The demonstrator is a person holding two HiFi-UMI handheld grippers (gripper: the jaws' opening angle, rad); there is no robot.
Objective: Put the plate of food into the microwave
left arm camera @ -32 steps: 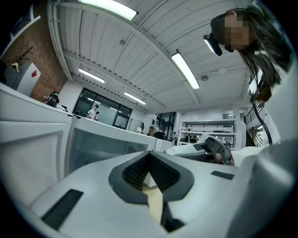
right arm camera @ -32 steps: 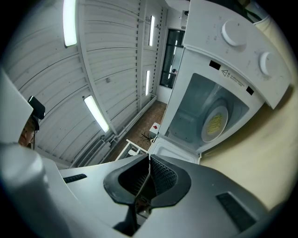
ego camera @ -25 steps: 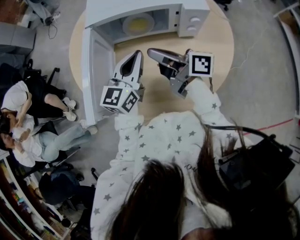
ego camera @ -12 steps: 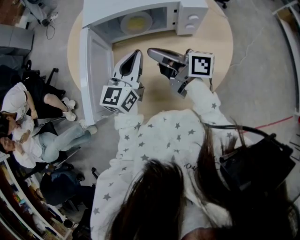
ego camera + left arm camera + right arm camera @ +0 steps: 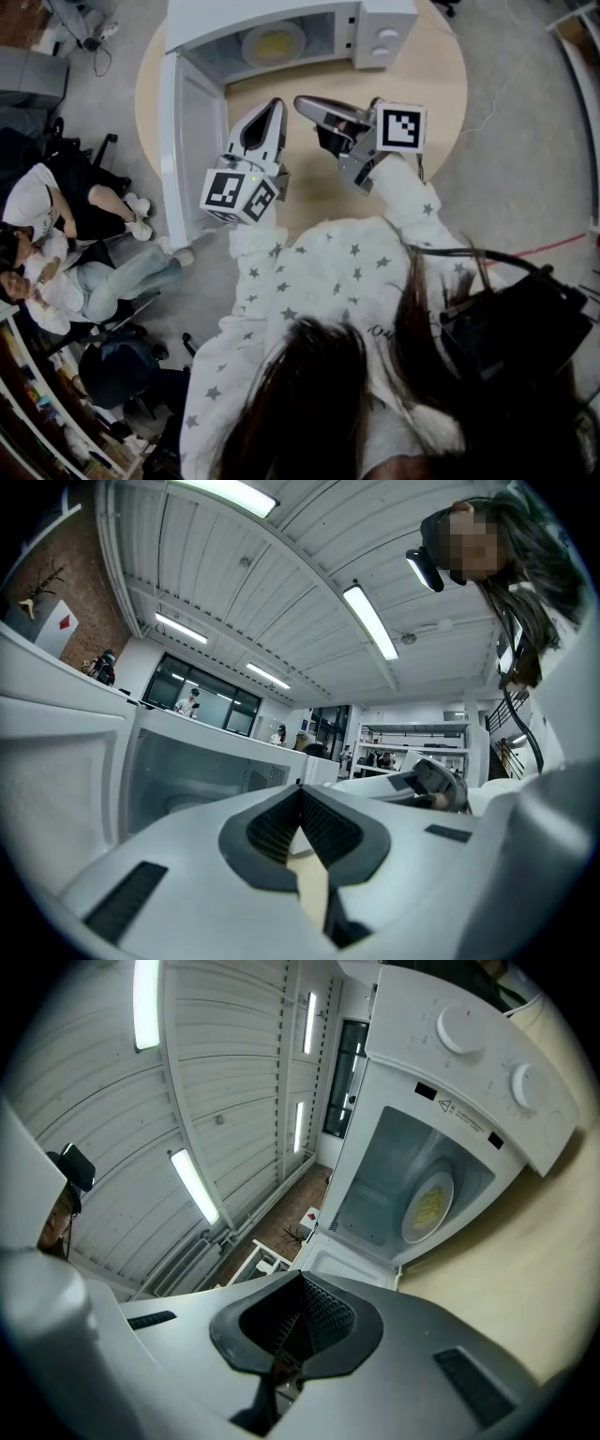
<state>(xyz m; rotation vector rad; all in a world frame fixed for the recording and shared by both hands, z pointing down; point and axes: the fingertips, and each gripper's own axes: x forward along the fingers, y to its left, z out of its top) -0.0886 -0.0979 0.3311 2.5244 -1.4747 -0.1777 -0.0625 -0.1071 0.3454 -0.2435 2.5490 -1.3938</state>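
Note:
The white microwave (image 5: 384,37) stands at the far side of the round table (image 5: 422,84) with its door (image 5: 192,141) swung open to the left. Inside it, on the turntable, sits the plate of yellow food (image 5: 275,44), which also shows in the right gripper view as the plate (image 5: 429,1206). My left gripper (image 5: 276,105) hovers over the table in front of the opening, jaws together and holding nothing. Just to its right is my right gripper (image 5: 302,103), also shut and empty. Both point toward the microwave, well short of the plate.
The open door reaches past the table's left edge, close to my left gripper. Two people (image 5: 56,234) sit on the floor side at the left, with chairs and a grey cabinet (image 5: 33,75) around them. Bare wood lies to the right of the grippers.
The head view has shifted very slightly. Both grippers stay in the same place with jaws together, and the plate rests unmoved in the microwave.

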